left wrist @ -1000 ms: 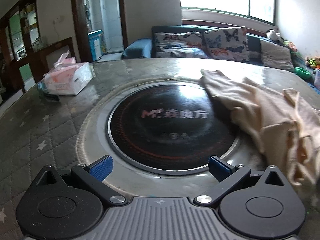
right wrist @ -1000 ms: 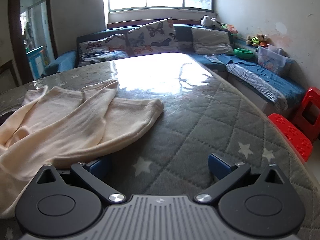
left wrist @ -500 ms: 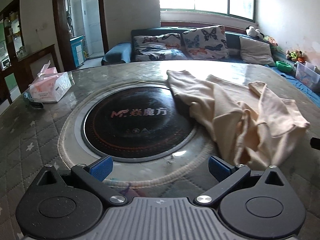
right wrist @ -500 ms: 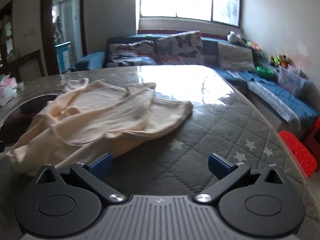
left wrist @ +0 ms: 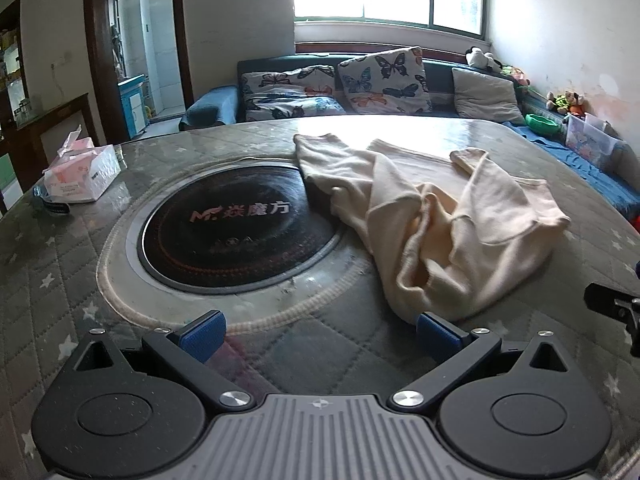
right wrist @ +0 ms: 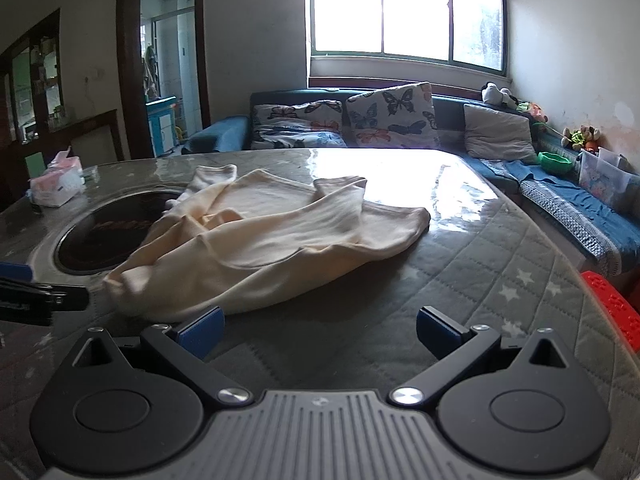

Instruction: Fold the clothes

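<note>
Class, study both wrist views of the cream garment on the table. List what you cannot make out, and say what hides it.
- Cream garment: crumpled over itself in both views, so its type and sleeves stay unclear.
- Cooktop: right wrist view, far side covered by the garment.
- Right gripper: left wrist view, cut off by the frame edge.
- Tissue pack: print too small to read.
</note>
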### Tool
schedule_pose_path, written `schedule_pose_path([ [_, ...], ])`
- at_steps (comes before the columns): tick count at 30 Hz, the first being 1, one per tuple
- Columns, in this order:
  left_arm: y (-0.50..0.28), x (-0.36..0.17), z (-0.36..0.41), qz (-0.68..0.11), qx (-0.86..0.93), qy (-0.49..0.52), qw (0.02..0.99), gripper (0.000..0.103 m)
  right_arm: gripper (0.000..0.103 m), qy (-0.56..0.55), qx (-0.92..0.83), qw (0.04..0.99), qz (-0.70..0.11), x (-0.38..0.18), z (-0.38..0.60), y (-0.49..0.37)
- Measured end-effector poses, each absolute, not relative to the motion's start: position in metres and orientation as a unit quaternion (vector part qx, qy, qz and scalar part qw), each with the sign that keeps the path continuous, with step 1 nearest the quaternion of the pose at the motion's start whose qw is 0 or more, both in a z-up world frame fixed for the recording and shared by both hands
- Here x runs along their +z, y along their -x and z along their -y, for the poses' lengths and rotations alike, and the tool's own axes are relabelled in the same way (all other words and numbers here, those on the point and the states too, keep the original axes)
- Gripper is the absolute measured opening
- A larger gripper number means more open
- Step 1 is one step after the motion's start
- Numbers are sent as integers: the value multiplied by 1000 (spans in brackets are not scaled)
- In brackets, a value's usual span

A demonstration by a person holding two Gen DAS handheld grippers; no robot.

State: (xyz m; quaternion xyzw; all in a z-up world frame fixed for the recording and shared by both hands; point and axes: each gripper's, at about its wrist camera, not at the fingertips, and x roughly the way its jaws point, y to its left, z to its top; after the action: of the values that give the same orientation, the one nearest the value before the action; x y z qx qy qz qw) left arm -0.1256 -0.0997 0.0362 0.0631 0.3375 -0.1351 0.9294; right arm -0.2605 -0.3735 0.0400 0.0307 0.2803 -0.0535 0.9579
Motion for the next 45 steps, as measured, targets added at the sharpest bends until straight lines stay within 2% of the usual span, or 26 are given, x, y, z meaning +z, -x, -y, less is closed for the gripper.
schedule_pose_path([
  [21, 152, 38, 111, -341, -147, -78, 925, 103, 103, -24, -43, 956, -288, 46, 351, 293],
  [45, 118, 44, 132, -361, -155, -91, 915, 103, 98, -20, -23, 953, -302, 54, 358, 257],
])
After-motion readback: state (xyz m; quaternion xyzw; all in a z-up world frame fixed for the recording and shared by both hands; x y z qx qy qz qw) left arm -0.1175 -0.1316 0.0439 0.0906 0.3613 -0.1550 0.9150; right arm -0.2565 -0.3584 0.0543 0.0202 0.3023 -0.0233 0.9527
